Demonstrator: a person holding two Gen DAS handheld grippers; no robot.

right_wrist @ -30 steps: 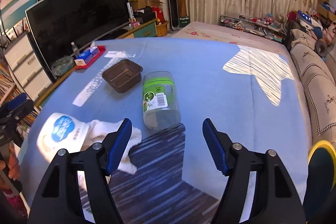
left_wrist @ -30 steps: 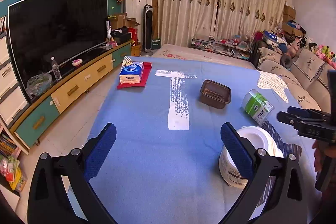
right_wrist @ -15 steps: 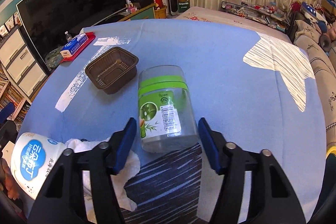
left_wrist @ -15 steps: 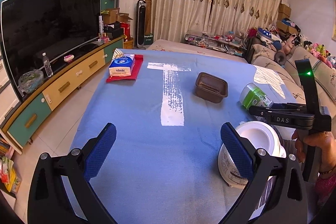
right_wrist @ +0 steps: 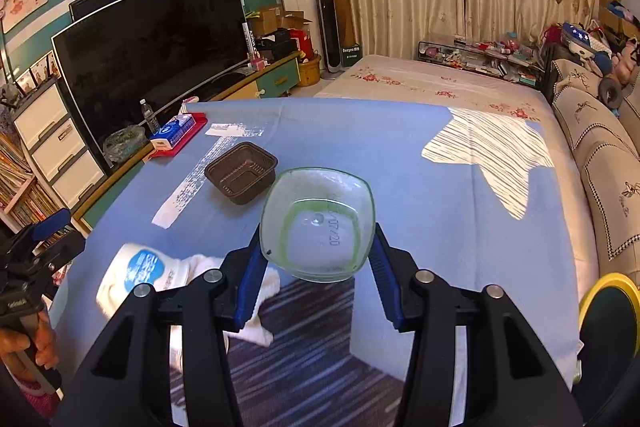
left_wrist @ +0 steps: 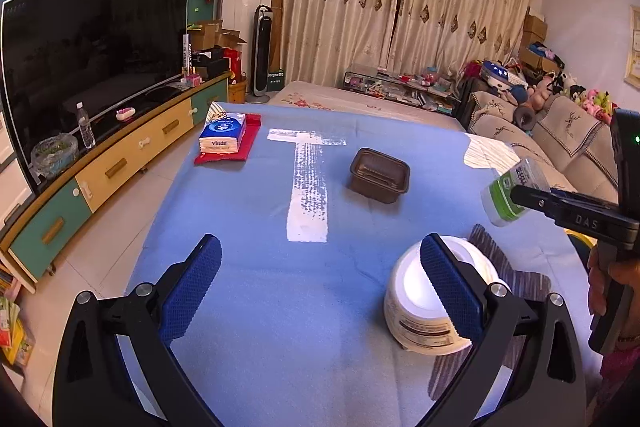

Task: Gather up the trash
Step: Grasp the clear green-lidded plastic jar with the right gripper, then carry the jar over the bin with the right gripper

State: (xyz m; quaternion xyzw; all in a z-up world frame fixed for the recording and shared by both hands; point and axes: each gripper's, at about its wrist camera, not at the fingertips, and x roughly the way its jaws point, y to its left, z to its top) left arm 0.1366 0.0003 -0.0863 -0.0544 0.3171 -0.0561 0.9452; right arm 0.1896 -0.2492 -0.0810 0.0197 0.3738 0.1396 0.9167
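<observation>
Over the blue table, the right gripper squeezes the clear jar from both sides, holding it up off the cloth so it can be carried away. Nearby, the left gripper waits wide apart, holding nothing, beside the white tub.

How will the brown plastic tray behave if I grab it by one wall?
The brown plastic tray looks thin-walled and empty, so probably very light and likely to flex or crumple under squeeze. Its flat base on the blue table cover suggests sliding, not rolling.
</observation>
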